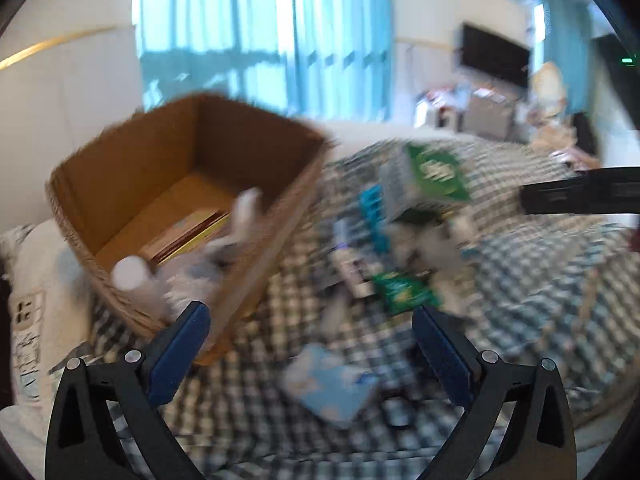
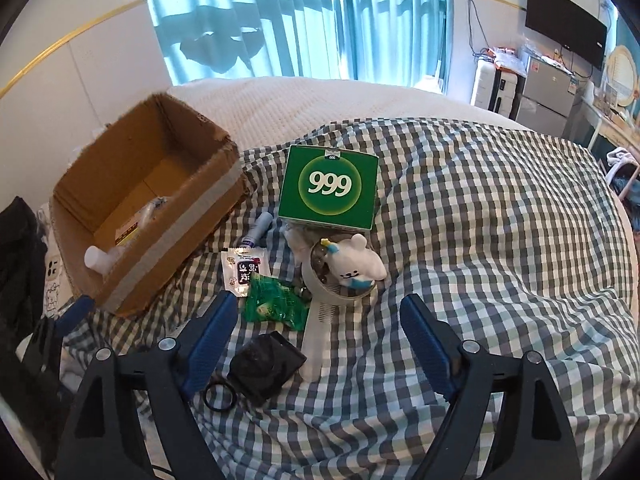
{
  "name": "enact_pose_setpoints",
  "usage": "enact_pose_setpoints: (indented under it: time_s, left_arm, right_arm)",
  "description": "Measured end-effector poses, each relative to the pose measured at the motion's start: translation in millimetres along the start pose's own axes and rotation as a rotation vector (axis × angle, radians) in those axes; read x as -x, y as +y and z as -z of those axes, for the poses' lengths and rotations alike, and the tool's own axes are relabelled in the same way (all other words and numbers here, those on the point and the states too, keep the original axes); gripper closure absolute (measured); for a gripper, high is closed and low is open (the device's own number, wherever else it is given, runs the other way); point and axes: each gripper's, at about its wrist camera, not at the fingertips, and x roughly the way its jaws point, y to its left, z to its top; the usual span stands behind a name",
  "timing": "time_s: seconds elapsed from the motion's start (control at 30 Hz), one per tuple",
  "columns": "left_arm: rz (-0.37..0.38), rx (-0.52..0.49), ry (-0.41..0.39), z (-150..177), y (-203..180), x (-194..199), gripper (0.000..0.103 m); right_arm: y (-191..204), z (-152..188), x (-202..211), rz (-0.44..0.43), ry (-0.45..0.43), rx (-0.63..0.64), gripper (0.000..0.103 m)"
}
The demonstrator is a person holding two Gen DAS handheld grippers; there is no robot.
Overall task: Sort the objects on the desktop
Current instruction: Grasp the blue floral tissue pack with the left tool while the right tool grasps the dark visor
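An open cardboard box (image 2: 148,208) stands on the checked bedspread at the left, holding a white bottle (image 2: 98,258) and flat packets; it also shows, blurred, in the left wrist view (image 1: 184,208). To its right lie a green "999" box (image 2: 330,188), a white plush toy (image 2: 358,266) in a round tin (image 2: 340,292), a green packet (image 2: 274,304), a white sachet (image 2: 242,272), a purple tube (image 2: 258,234), a black case (image 2: 266,366) and a black ring (image 2: 220,398). My right gripper (image 2: 316,328) is open above the black case. My left gripper (image 1: 310,336) is open and empty beside the box.
The checked bedspread (image 2: 480,240) covers a bed with a white mattress (image 2: 300,100) behind. A pale blue packet (image 1: 332,384) lies under my left gripper. A black tool (image 1: 580,196) juts in from the right. Curtains, a TV and furniture stand far back.
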Motion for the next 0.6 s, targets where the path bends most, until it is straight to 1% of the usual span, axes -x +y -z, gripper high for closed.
enact_pose_setpoints:
  time_s: [0.07,0.1,0.17,0.27,0.33,0.4,0.43,0.6]
  left_arm:
    - [0.058,-0.042,-0.02,1,-12,7,0.0]
    - [0.072,-0.069,-0.011,2,-16,6,0.0]
    - [0.082,-0.134,0.03,7,-25,-4,0.0]
    - [0.083,-0.154,0.105,15,-24,-24,0.0]
    - [0.088,-0.116,0.17,20,-17,-41,0.0]
    - [0.116,-0.072,0.243,26,-10,-56,0.0]
    - [0.129,-0.041,0.296,28,-5,-66,0.0]
    - [0.129,0.08,0.44,42,12,-95,0.0]
  right_arm:
    - [-1,1,-2,-0.002,0.009,-0.005,0.02]
    - [0,2,-4,-0.003,0.016,-0.007,0.02]
    - [2,4,-6,-0.001,0.026,-0.005,0.02]
    - [7,8,-10,0.007,0.039,0.004,0.02]
    - [11,11,-12,0.013,0.05,0.011,0.02]
    - [13,13,-13,0.015,0.056,0.016,0.02]
    - [15,14,-14,0.015,0.06,0.021,0.02]
    - [22,18,-17,0.004,0.073,0.044,0.02]
